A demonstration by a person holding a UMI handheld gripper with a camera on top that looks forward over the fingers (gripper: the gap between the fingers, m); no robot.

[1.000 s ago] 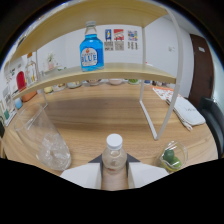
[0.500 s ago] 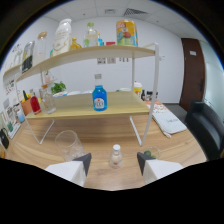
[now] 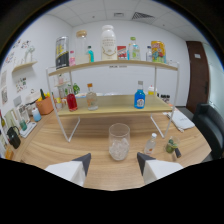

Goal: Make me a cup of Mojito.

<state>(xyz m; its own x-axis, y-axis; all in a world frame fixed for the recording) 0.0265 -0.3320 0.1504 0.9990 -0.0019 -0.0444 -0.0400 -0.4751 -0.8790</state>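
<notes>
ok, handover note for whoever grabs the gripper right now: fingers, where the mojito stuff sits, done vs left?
Gripper: open, holding nothing, pulled back from the table.
Glass: upright on the wooden table, just ahead of the fingers, with what looks like ice in the bottom.
Small clear bottle: white cap, standing just right of the glass, released.
Green pieces, probably lime or mint: on the table beyond the small bottle.
Blue bottle: on the lower shelf of the rack behind the glass.
Done: ice seems in; small bottle set down.
Left: remaining ingredients; I cannot tell whether liquid has been poured.

Labels on the shelf bottles (image 3: 109, 42) are too blurred to read.
</notes>
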